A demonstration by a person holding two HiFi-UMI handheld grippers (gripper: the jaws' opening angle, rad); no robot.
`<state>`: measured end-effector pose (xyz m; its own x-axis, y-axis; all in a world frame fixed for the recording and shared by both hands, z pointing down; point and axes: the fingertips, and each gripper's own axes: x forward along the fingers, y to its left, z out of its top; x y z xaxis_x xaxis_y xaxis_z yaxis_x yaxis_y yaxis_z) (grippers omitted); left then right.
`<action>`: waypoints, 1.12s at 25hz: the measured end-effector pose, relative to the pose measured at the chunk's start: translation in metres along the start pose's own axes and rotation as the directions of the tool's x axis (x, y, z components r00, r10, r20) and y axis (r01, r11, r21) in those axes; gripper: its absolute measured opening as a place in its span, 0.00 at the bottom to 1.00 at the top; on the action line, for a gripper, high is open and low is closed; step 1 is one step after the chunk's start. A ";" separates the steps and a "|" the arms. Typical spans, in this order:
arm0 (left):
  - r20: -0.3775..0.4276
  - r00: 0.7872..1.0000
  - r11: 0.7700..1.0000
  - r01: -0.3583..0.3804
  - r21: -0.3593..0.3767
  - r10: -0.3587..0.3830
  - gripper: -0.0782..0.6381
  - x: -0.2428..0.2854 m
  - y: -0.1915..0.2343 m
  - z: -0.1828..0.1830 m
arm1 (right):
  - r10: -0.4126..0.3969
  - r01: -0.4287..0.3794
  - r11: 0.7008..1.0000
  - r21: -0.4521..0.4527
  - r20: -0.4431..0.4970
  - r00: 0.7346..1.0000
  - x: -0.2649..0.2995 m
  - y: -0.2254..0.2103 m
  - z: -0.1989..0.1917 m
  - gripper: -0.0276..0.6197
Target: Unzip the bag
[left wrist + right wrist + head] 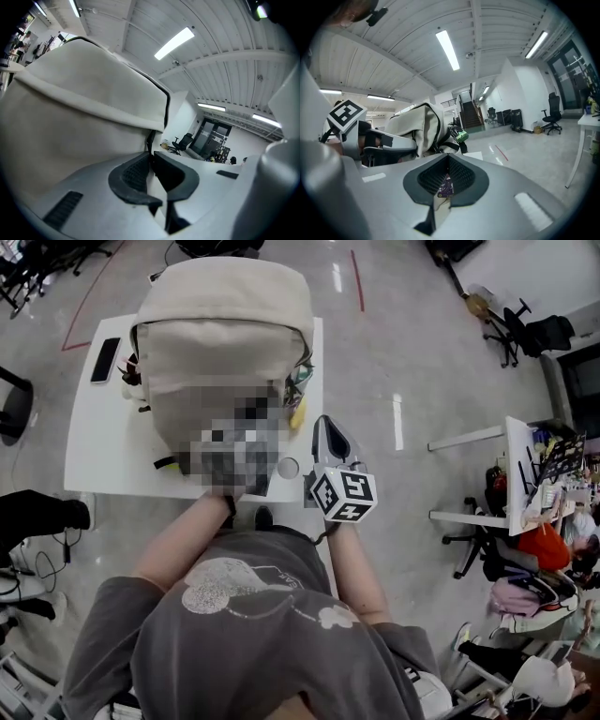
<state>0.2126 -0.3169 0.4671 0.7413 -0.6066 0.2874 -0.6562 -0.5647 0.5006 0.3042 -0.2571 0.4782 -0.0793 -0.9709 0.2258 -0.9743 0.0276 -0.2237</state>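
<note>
On the white table [94, 451], the cream backpack [225, 324] stands upright close in front of the person, the left gripper [151, 157] pinched on a dark zip pull [150, 139] hanging from it, while the right gripper [449, 159], just beside the backpack's right edge, is clamped on a small purple tag [445, 186].

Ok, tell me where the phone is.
In the head view, the phone lies at the far left corner of the white table, left of the beige backpack.
</note>
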 end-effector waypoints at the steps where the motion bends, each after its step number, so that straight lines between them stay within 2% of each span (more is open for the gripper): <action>1: 0.004 1.000 1.000 0.008 0.000 -0.008 0.16 -0.004 0.001 0.001 | 0.015 -0.015 1.000 -0.013 0.006 1.000 0.002 0.003 0.003 0.04; 5: 0.034 0.999 0.999 0.015 0.031 -0.016 0.16 -0.023 0.011 0.009 | 0.090 -0.088 0.991 -0.097 0.024 0.996 0.010 0.018 0.019 0.04; 8: 0.034 0.999 0.998 0.025 0.053 -0.026 0.16 -0.033 0.017 0.013 | 0.189 -0.190 0.973 -0.133 -0.021 0.982 0.024 0.036 0.022 0.04; 10: 0.021 0.999 0.998 0.043 0.052 -0.044 0.16 -0.038 0.018 0.012 | 0.250 -0.255 0.959 -0.120 -0.055 0.967 0.033 0.049 0.022 0.05; 14: 0.000 0.995 0.995 0.098 0.005 -0.098 0.16 -0.044 0.016 0.007 | 0.337 -0.348 0.930 -0.116 -0.103 0.936 0.049 0.073 0.022 0.19; 16: -0.005 0.995 0.994 0.103 0.028 -0.103 0.16 -0.048 0.016 0.006 | 0.361 -0.375 0.921 -0.103 -0.129 0.923 0.054 0.078 0.019 0.19; 20: -0.007 0.993 0.990 0.121 0.070 -0.121 0.16 -0.053 0.016 0.009 | 0.436 -0.439 0.898 0.005 -0.135 0.890 0.056 0.089 0.018 0.21; 22: -0.009 0.991 0.988 0.132 0.080 -0.132 0.16 -0.056 0.015 0.010 | 0.451 -0.456 0.890 0.003 -0.155 0.879 0.056 0.096 0.014 0.24; 24: -0.014 0.991 0.986 0.136 0.100 -0.135 0.16 -0.060 0.015 0.009 | 0.439 -0.450 0.892 -0.033 -0.174 0.882 0.057 0.097 0.011 0.25; 28: -0.017 0.993 0.983 0.114 0.145 -0.113 0.16 -0.063 0.019 0.010 | 0.417 -0.438 0.892 -0.111 -0.169 0.893 0.052 0.098 0.016 0.13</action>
<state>0.1523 -0.2951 0.4505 0.8130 -0.5295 0.2424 -0.5807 -0.7056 0.4061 0.2074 -0.3089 0.4531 -0.5130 -0.8154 0.2683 -0.8579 0.4760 -0.1935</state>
